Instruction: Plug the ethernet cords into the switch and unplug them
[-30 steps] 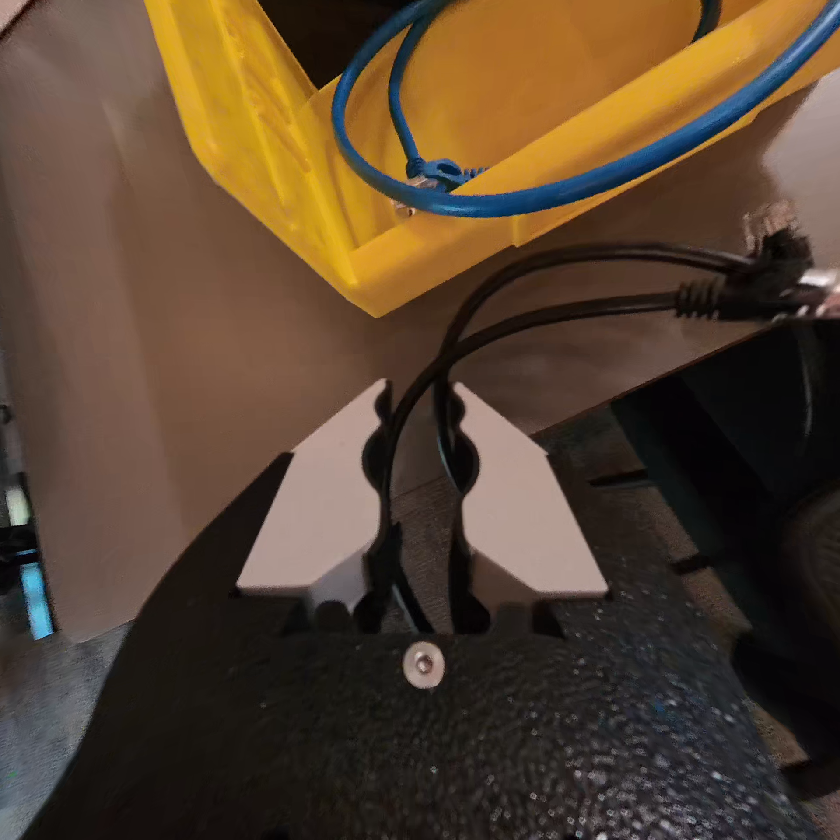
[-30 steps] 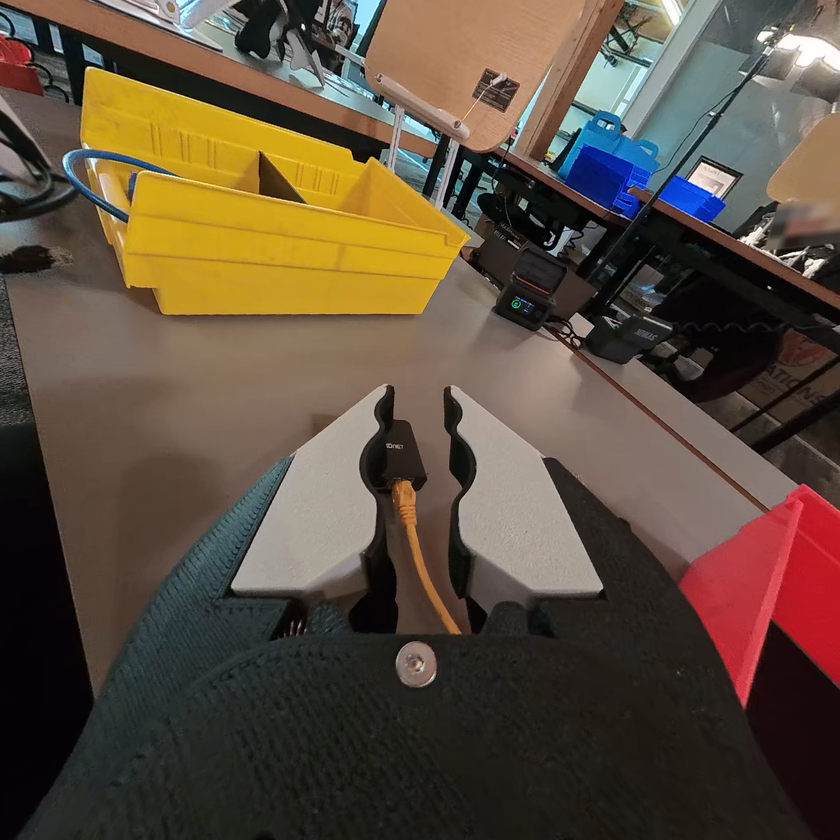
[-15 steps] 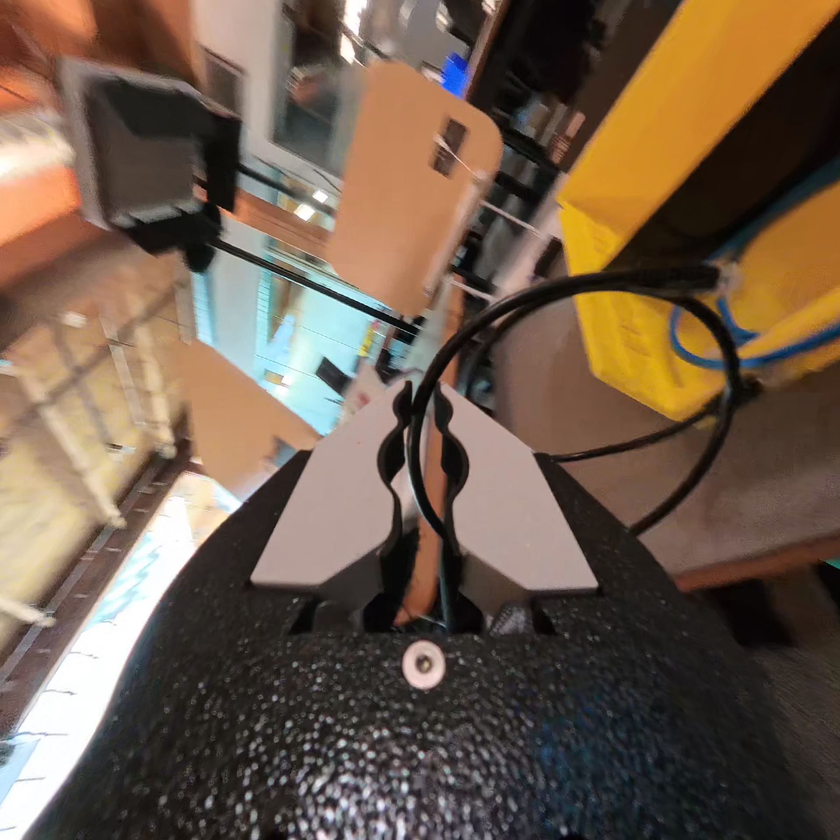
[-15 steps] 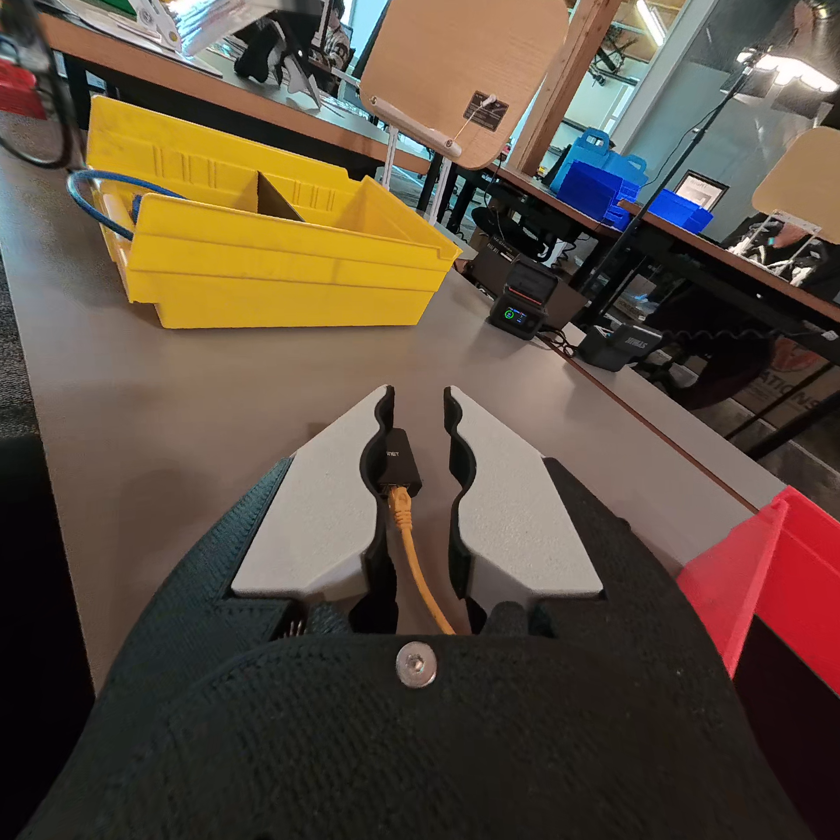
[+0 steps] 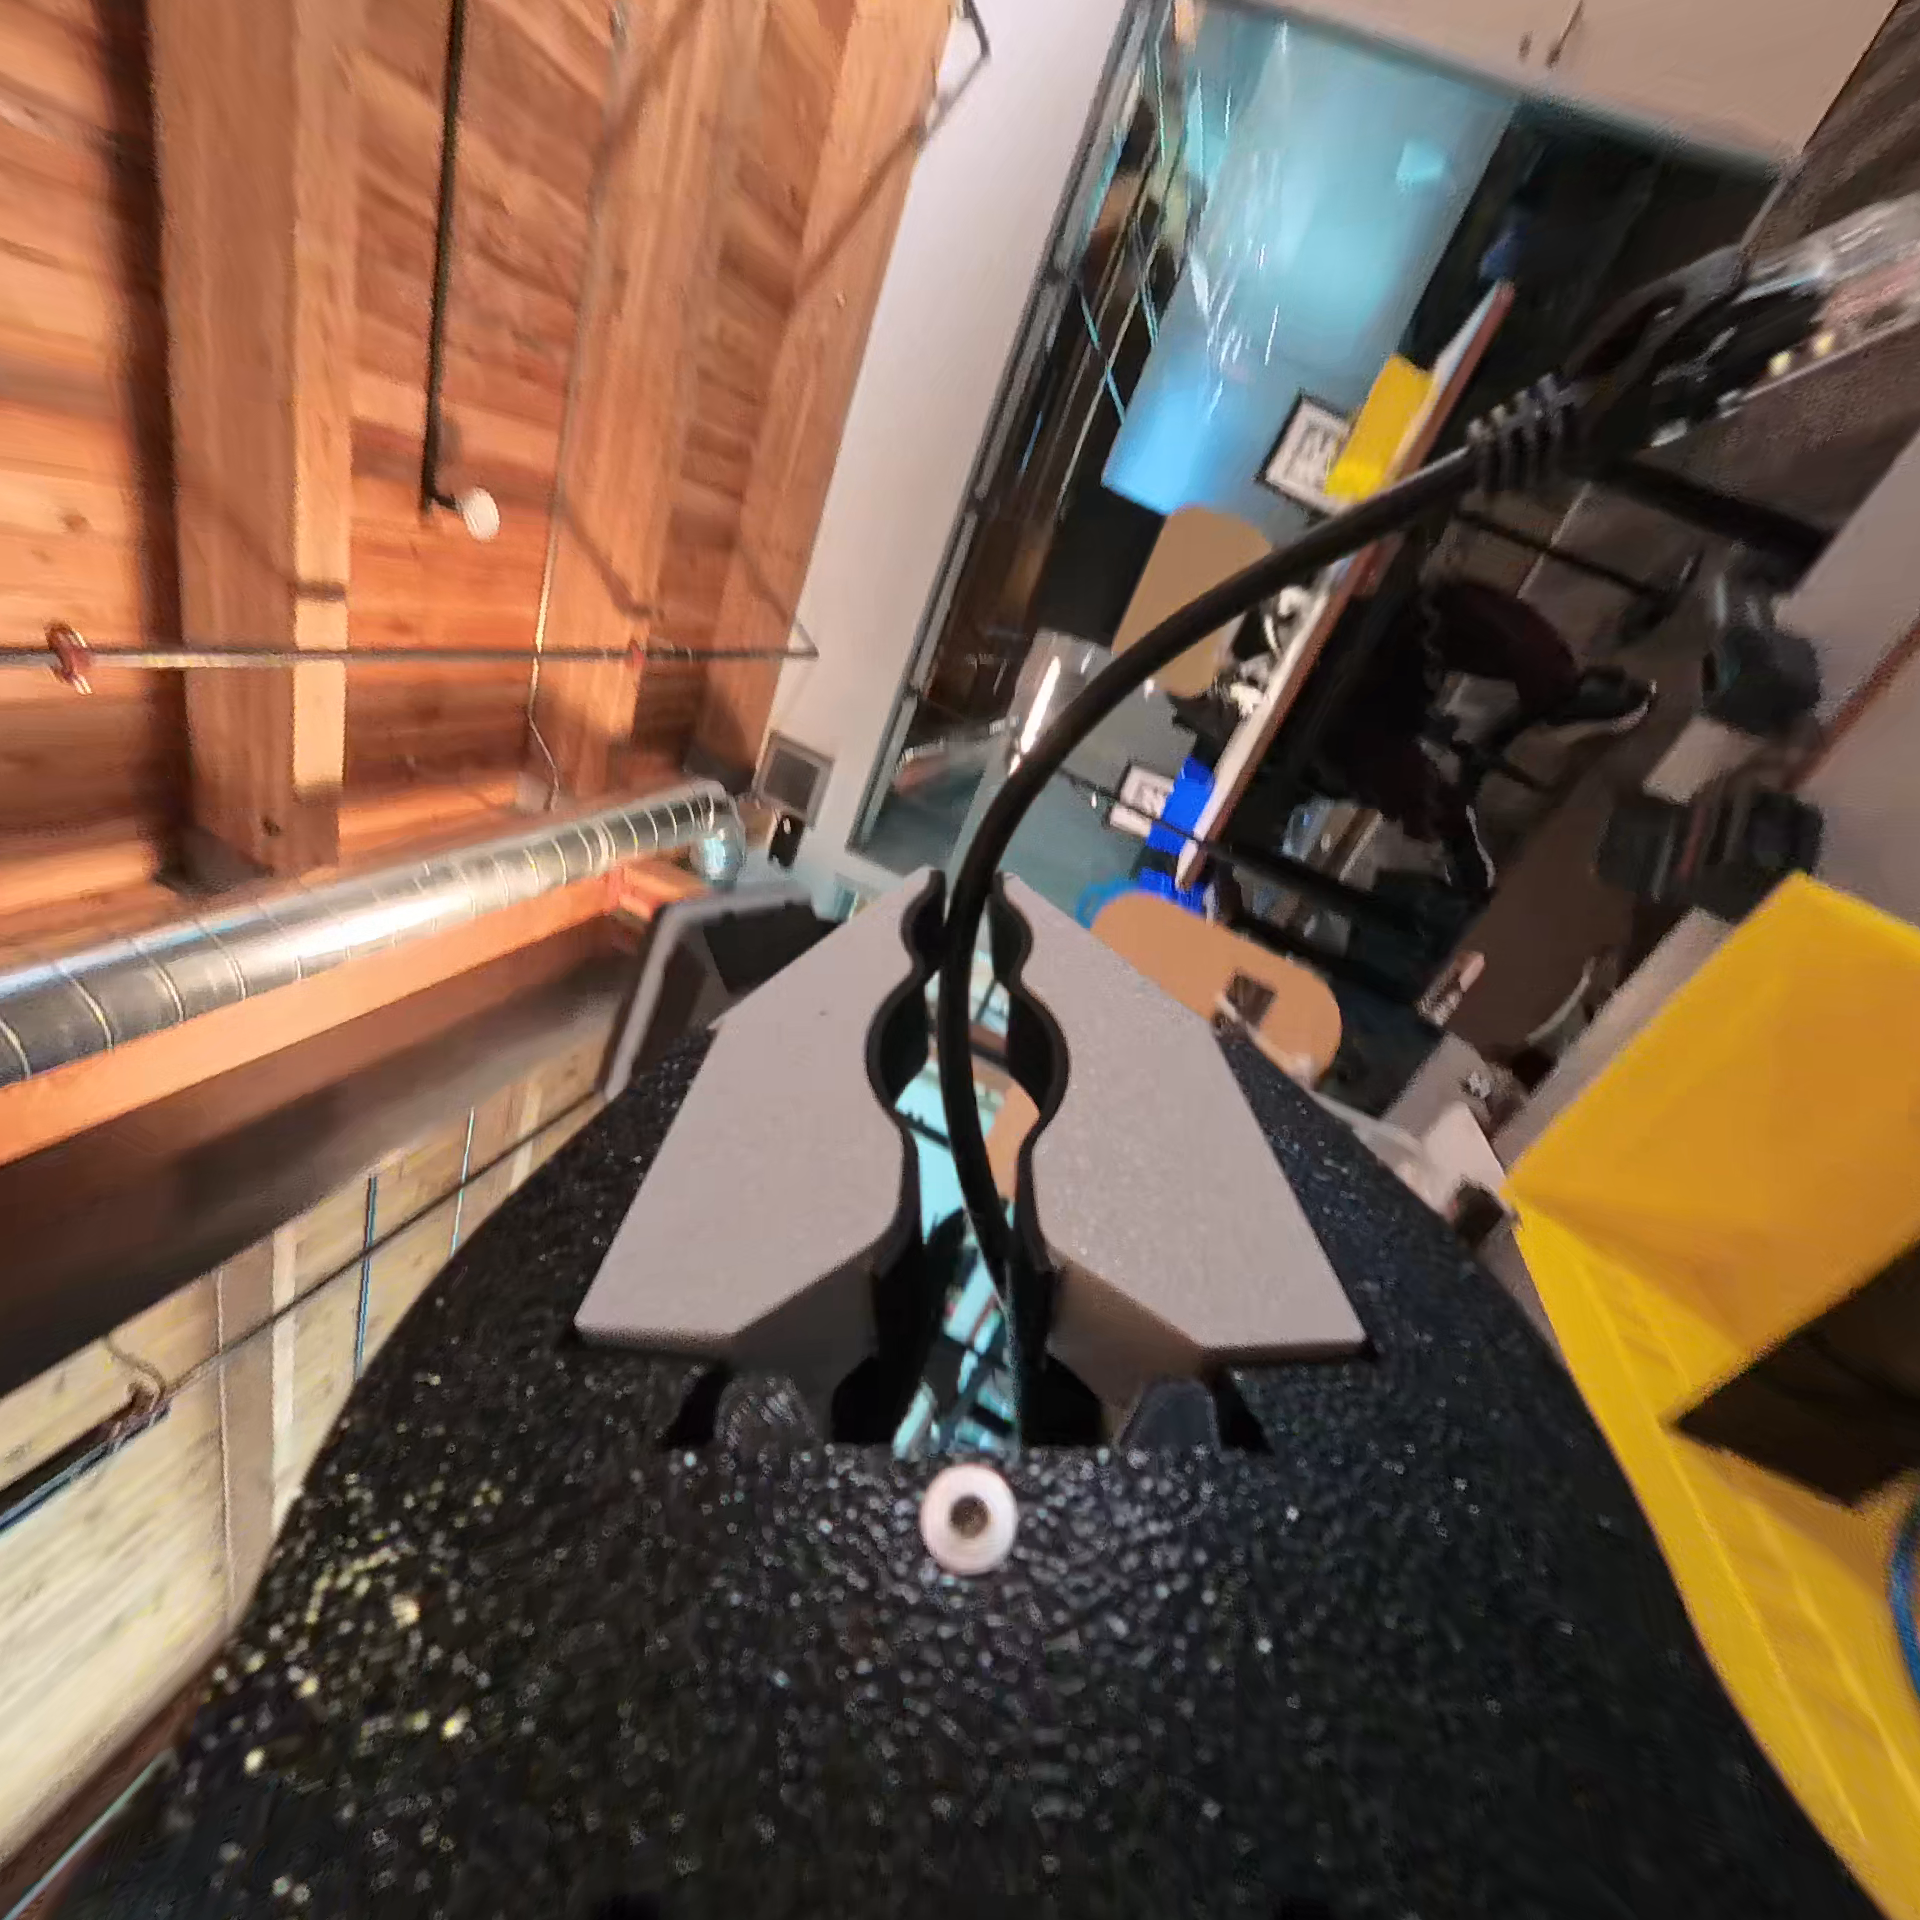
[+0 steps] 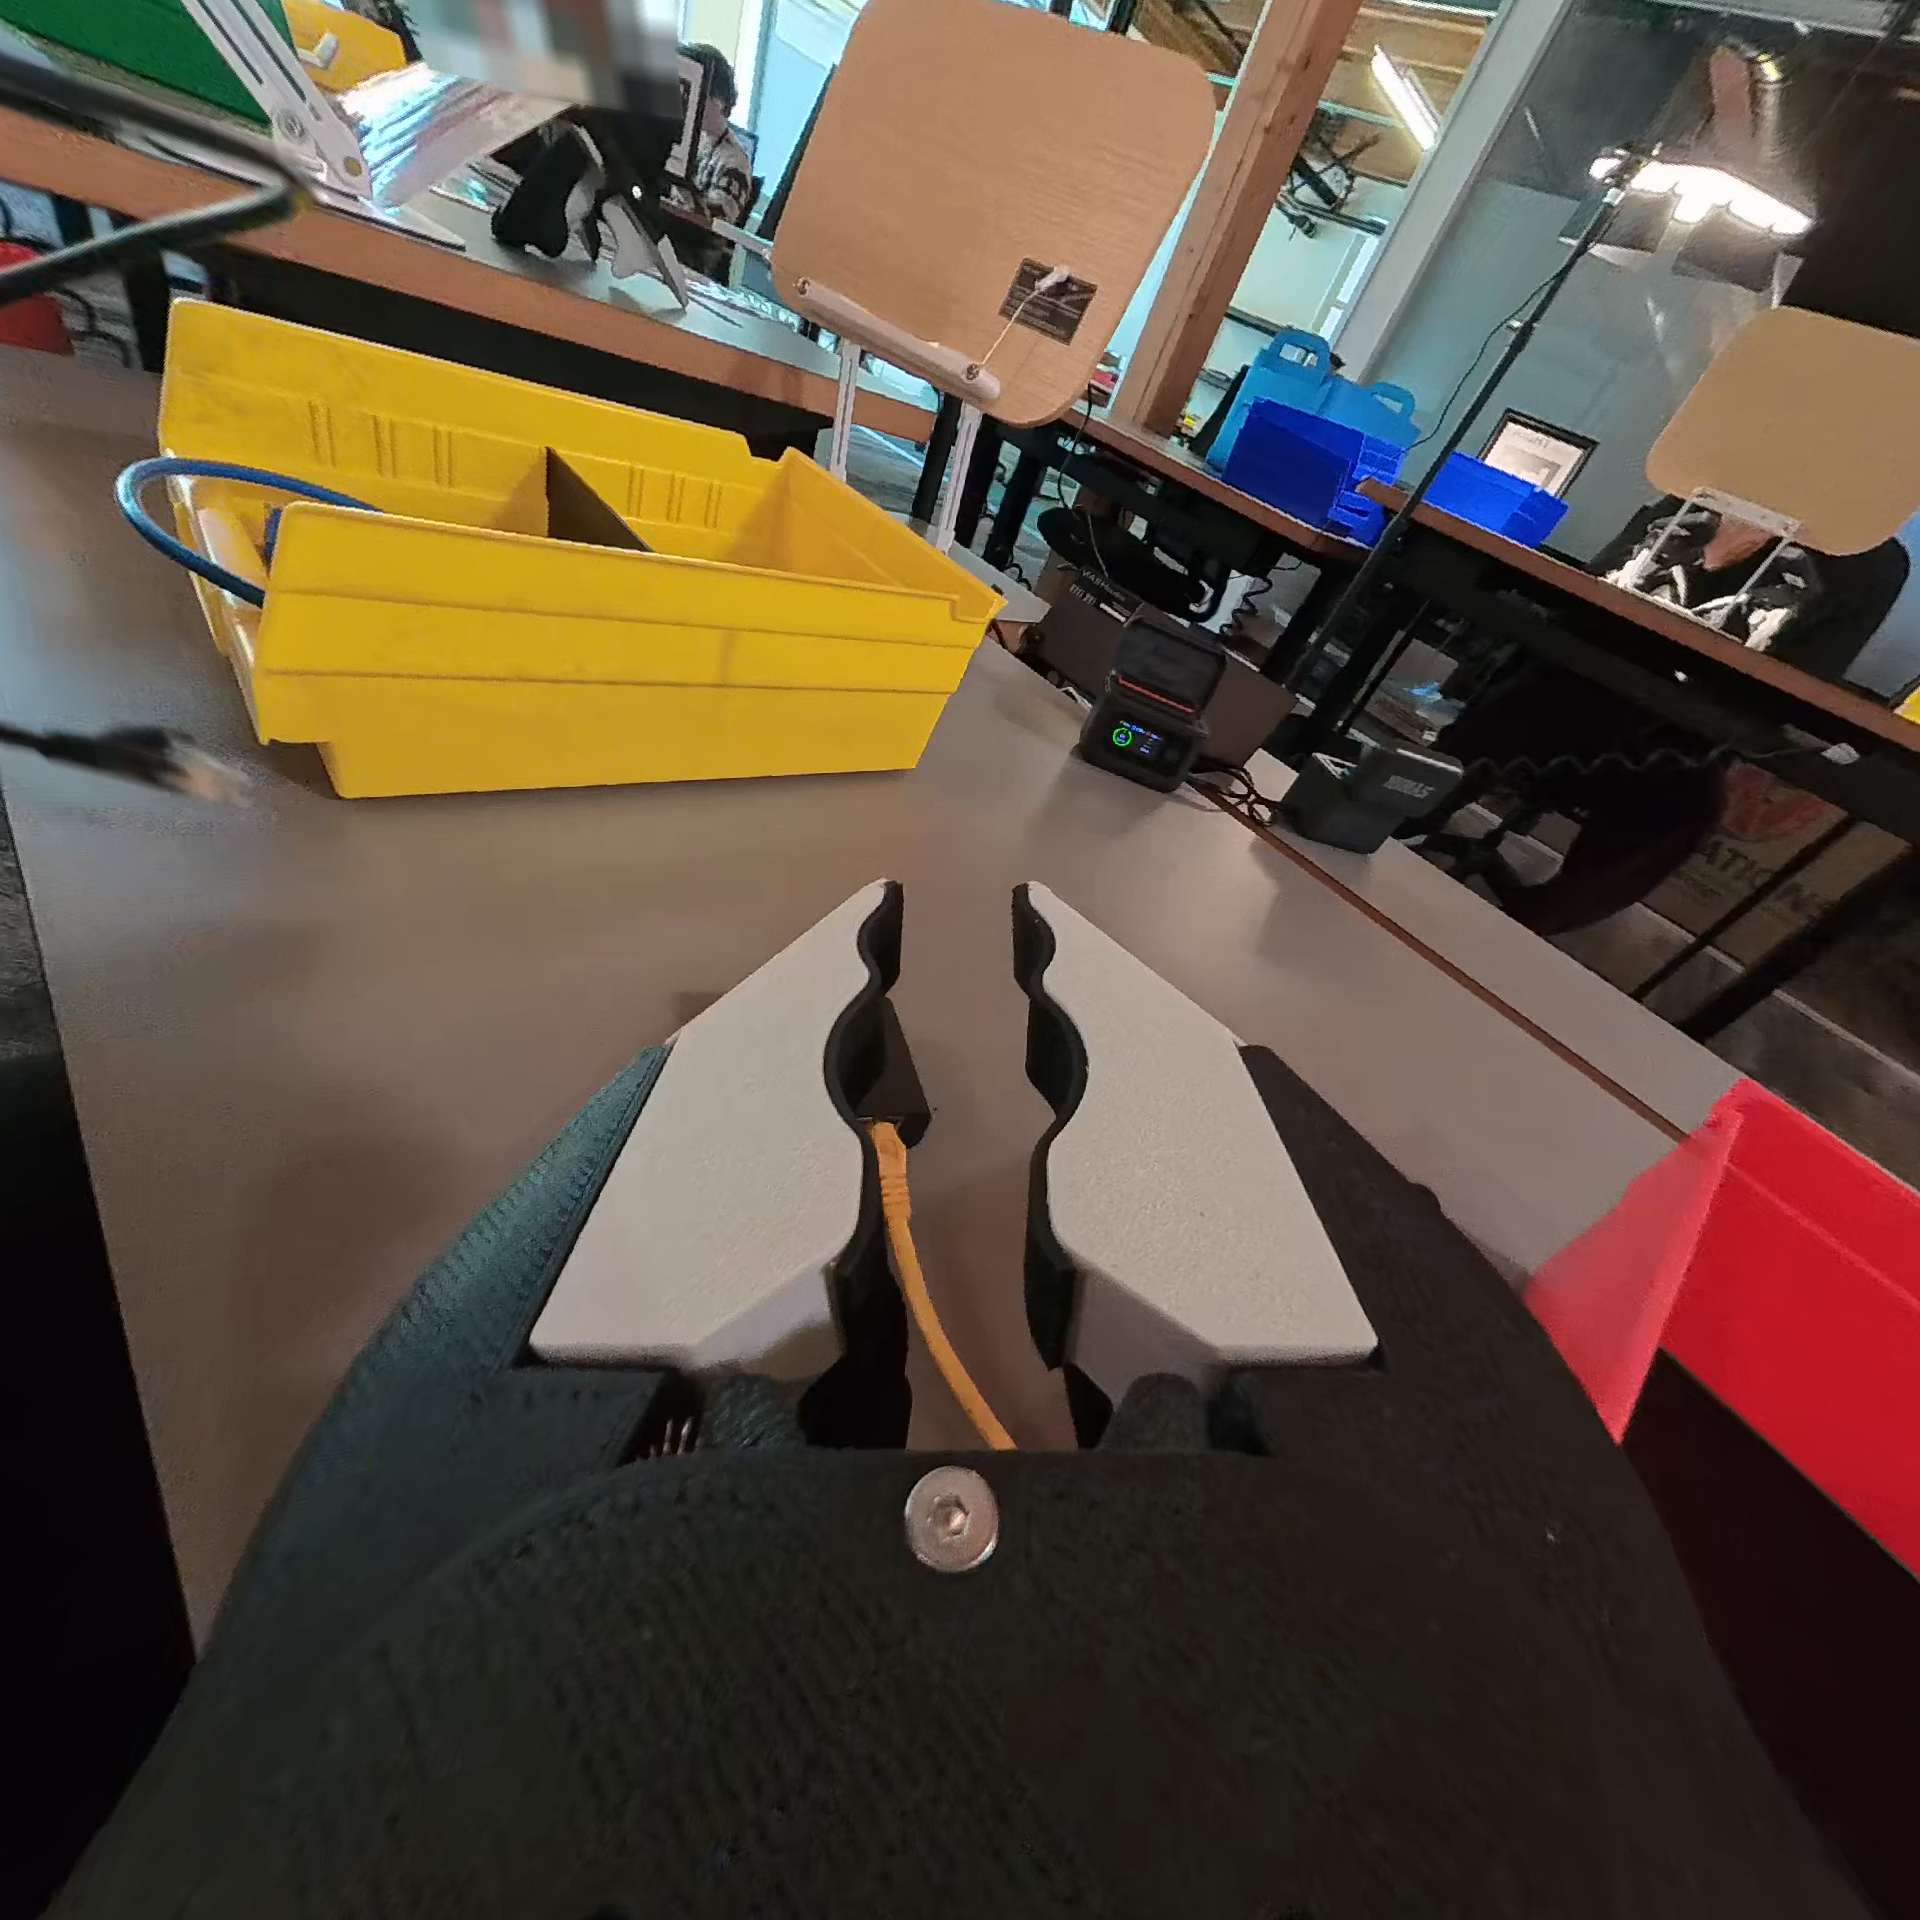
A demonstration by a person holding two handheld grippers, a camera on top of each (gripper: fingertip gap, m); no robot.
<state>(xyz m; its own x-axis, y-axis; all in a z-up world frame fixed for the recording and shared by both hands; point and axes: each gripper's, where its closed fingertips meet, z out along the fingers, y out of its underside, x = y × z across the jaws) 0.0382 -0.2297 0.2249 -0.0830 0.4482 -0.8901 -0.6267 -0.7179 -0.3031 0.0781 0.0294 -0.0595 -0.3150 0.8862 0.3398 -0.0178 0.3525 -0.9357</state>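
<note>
The left gripper (image 5: 966,914) is tipped up toward the ceiling beams, its fingers drawn in narrow around a black cord (image 5: 1049,727). The cord runs up between the fingertips from the gap at lower centre, then arcs to the upper right of the frame, where its ribbed plug end (image 5: 1527,436) shows, blurred. The tips look pinched on it, though I cannot tell how firmly.

The right gripper (image 6: 956,894) sits low over the grey table (image 6: 416,987) with its fingers a moderate way apart and holding nothing. Between them lies the small black switch (image 6: 894,1070), tucked against the left-hand finger, with a yellow cord (image 6: 914,1247) already plugged into its near side and trailing back toward the camera.

In the right wrist view a loose black plug (image 6: 156,753) hovers at the left edge of the frame (motion-smeared, tip pointing right), with a loop of black cord above it in the upper left corner. Behind it stands the yellow bin (image 6: 623,686) with a blue cord (image 6: 177,520) curling out of its left end.

What matters next is that the plug is well to the left of the switch, and the switch's long axis runs away from the camera. I judge the plug must travel right and be turned to line up with a free port, which these pictures do not show.
</note>
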